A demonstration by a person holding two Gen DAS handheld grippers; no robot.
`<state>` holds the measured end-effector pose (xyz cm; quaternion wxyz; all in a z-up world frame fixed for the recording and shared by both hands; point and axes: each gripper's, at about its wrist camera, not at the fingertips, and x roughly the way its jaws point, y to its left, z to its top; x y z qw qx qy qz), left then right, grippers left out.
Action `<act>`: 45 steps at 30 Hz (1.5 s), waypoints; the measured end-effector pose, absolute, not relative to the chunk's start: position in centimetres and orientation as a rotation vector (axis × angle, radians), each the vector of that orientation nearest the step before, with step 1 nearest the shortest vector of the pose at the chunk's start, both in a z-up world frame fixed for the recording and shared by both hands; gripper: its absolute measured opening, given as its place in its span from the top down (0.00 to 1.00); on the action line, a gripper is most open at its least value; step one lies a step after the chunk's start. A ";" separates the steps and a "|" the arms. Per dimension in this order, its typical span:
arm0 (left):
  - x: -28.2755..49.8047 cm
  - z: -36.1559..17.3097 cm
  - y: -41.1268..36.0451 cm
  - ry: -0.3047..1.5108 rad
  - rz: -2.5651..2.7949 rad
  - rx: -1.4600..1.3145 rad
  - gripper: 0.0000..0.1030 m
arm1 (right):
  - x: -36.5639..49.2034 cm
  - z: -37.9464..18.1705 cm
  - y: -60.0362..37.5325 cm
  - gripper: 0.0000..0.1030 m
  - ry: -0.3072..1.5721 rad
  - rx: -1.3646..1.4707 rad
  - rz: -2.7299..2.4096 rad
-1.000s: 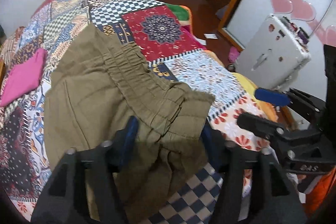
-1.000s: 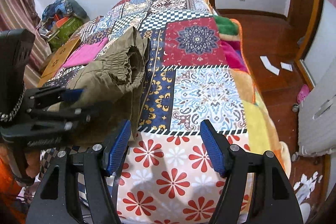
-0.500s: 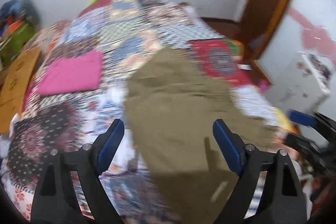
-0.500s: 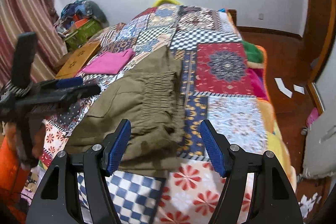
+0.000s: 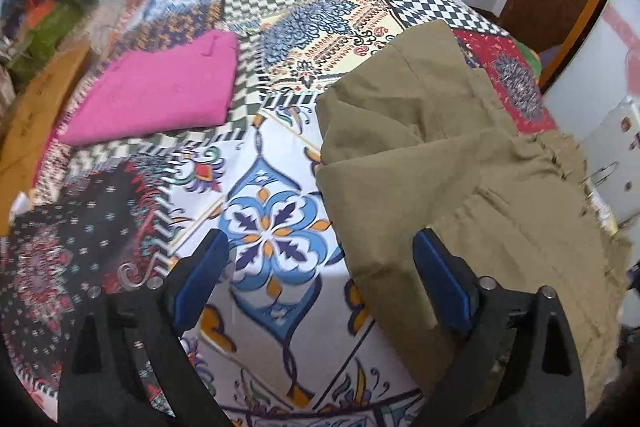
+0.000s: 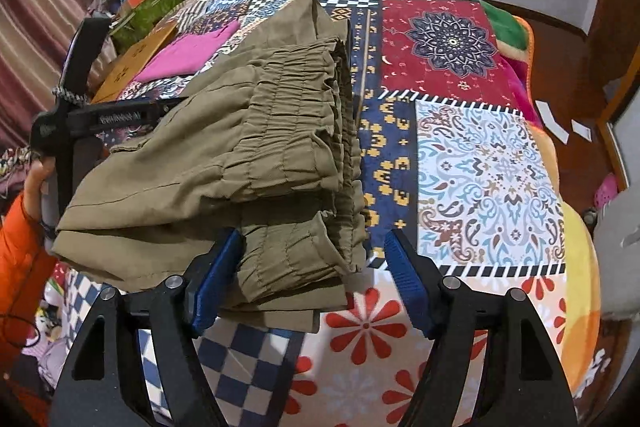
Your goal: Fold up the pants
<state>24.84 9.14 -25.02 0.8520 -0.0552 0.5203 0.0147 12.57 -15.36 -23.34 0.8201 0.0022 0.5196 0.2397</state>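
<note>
Folded olive pants (image 6: 248, 155) lying on a patchwork bedspread (image 6: 480, 155), near the foot of the bed.

Left gripper (image 5: 320, 283) over the pants' left edge, jaws spread wide and opening, mostly bare bedspread between them, nothing pinched. Right gripper (image 6: 312, 279) at the gathered waistband corner, jaws spread and opening, fabric between them, left pad touching or nearly touching the cloth, no firm pinch visible. Folded pink garment (image 5: 160, 91) farther up the bed, well apart. Orange sleeve (image 6: 20, 259) at far left.
</note>
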 end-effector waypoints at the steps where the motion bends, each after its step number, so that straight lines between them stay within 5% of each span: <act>1: 25.3 -25.0 9.5 1.101 0.019 -0.143 0.08 | 12.6 -23.4 -15.4 0.30 1.101 -0.009 0.508; 8: 27.1 -25.5 8.4 1.114 -0.046 -0.136 0.26 | 13.6 -23.5 -15.4 0.29 1.059 -0.163 0.463; 26: 22.0 -25.7 9.7 1.079 0.027 -0.207 0.26 | 26.6 -26.2 -14.2 0.29 0.968 -0.263 0.408; 32: 21.6 -25.9 10.5 1.066 0.012 -0.268 0.26 | 29.9 -26.1 -13.0 0.14 0.902 -0.296 0.410; 45: 20.3 -20.9 12.1 0.955 0.080 -0.243 0.30 | 24.8 -20.1 -17.1 0.14 0.809 -0.284 0.269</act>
